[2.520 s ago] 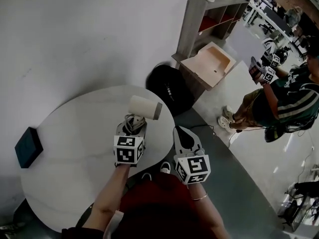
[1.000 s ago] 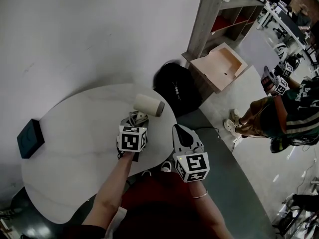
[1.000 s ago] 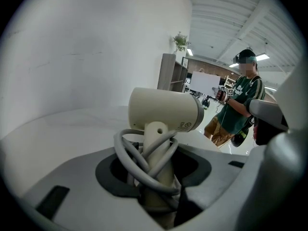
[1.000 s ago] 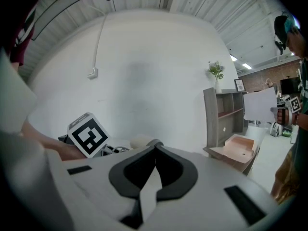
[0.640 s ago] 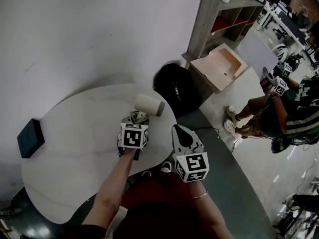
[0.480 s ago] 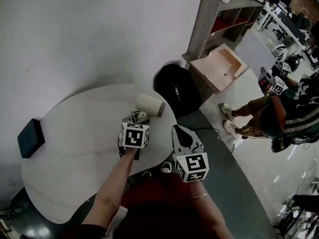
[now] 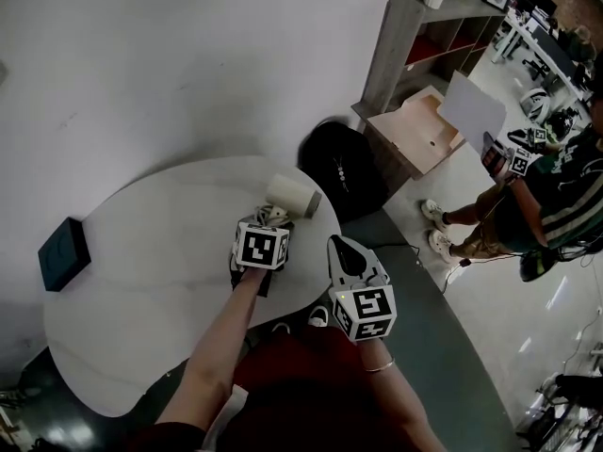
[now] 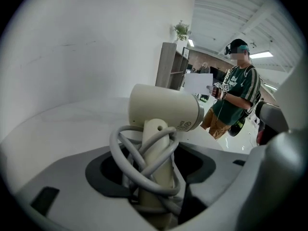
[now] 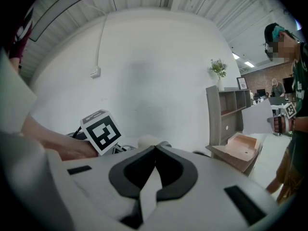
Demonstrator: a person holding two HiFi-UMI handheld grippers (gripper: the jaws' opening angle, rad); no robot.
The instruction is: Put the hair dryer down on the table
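The cream hair dryer [image 7: 292, 194] lies near the round white table's [image 7: 141, 281] far right edge, its grey cord wound round the handle. In the left gripper view its barrel [image 8: 163, 112] points right and the handle runs back between my left gripper's [image 8: 156, 177] jaws. Those jaws are opening, with gaps showing on both sides of the handle. My left gripper [image 7: 267, 219] sits low over the table just behind the dryer. My right gripper [image 7: 341, 245] hovers off the table's right edge, shut and empty, its tips meeting [image 9: 156, 147].
A dark square box [image 7: 64, 252] lies at the table's left edge. A black round object [image 7: 341, 172] sits on the floor beyond the table, beside a grey shelf unit [image 7: 424, 36] and a wooden tray [image 7: 419, 130]. A person [image 7: 556, 196] stands at the right.
My left gripper and the hair dryer have shifted slightly toward the table's far right edge. The right gripper has stayed in place. The person at the right has stepped a little.
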